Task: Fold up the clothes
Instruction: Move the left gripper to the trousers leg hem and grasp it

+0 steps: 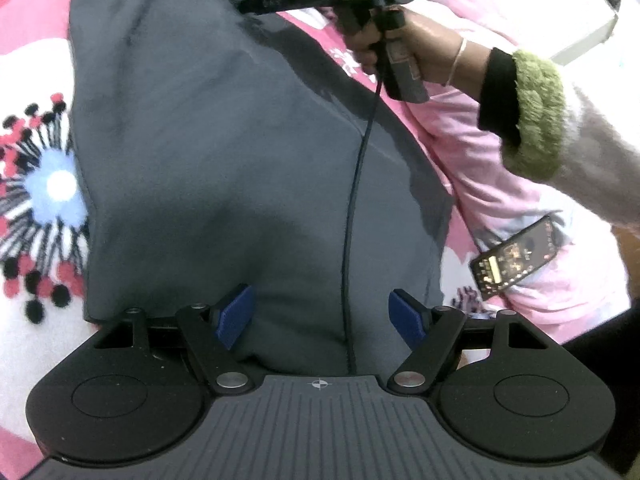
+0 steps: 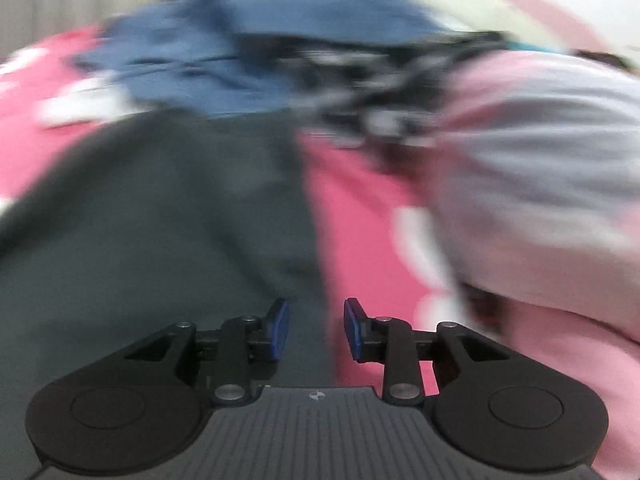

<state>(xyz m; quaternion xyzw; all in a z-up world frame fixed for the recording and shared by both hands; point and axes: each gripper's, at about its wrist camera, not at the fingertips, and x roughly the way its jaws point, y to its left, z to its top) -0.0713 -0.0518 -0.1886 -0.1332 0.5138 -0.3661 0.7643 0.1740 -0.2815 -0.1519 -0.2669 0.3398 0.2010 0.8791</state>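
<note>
Dark grey garment [image 1: 224, 168]: smooth matte cloth, softly creased, spread on the pink floral bedspread [image 1: 36, 200].
Left gripper [image 1: 322, 314]: blue ribbed pads spread wide over the garment's near hem, grasping nothing.
Right gripper [image 2: 316, 330]: pads parted, empty, above the garment's edge; view motion-blurred.
Blue clothing [image 2: 256, 56]: rumpled heap beyond.

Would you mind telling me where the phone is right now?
In the left wrist view, the phone lies at the right on the pink bedding, beside the grey garment.

No legible txt, labels or nos. anywhere.
</note>
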